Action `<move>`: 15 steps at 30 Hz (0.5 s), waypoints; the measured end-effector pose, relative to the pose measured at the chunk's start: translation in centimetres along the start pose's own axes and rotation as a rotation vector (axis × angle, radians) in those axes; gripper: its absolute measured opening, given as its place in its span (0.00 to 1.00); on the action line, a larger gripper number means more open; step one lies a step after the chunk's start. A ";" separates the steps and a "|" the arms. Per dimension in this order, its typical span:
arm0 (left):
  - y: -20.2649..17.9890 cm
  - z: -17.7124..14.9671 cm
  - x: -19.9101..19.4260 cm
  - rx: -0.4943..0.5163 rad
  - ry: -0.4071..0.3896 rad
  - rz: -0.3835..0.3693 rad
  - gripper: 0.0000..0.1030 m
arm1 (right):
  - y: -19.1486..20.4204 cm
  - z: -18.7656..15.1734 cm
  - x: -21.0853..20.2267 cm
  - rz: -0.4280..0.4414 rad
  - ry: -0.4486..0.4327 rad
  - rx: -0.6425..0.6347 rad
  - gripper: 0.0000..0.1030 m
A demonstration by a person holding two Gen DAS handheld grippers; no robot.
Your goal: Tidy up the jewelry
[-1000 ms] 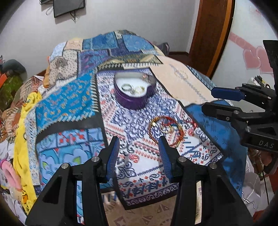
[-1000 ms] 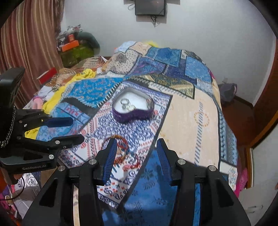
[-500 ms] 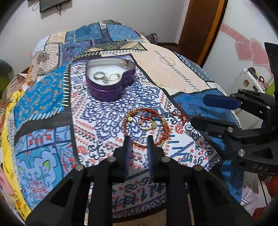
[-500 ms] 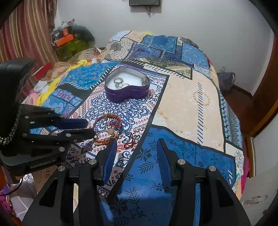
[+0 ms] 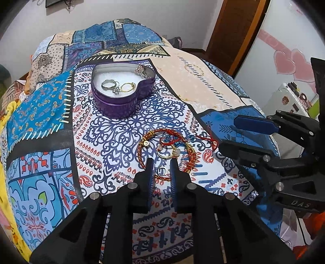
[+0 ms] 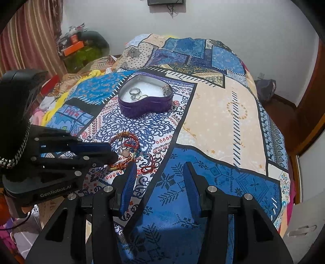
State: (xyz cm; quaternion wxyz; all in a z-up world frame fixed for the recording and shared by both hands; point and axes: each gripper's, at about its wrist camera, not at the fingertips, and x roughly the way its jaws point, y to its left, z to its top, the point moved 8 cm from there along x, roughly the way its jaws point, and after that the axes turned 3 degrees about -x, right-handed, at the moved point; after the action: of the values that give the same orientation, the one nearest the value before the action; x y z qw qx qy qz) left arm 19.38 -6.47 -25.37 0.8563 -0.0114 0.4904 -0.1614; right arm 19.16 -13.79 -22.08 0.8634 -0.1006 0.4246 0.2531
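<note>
Jewelry point(image 5: 168, 150) lies tangled on the patterned bedspread point(image 5: 113, 130), near its front edge, below the heart-shaped tin point(image 5: 121, 97). Your left gripper point(image 5: 161, 162), just narrowed, brackets a small ring point(image 5: 161, 171) without pressing it; your right gripper point(image 6: 160, 170) hangs open.

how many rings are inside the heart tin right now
4 visible in the purple heart tin: silver band, small stone ring, gold ring, and a pinkish ring at the far rim. Others may be hidden.

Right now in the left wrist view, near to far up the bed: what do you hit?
left hand-held gripper → small silver ring → pile of bracelets → purple heart-shaped tin → far end of the bedspread → wall
</note>
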 end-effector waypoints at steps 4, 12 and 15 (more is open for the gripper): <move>0.0 0.0 0.1 -0.012 -0.010 0.008 0.08 | 0.0 0.3 0.0 0.006 -0.005 0.007 0.42; 0.6 0.5 -1.7 -0.027 -0.051 0.002 0.00 | 0.8 1.1 0.0 0.015 -0.016 -0.018 0.42; 1.6 0.9 -3.1 -0.048 -0.087 0.004 0.00 | 1.0 1.4 0.1 0.024 -0.017 -0.014 0.42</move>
State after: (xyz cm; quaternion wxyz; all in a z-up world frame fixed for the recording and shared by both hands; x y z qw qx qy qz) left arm 19.11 -4.16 -22.58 0.8767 -0.0380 0.4565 -0.1470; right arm 19.67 -12.35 -21.25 0.8631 -0.0995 0.4167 0.2673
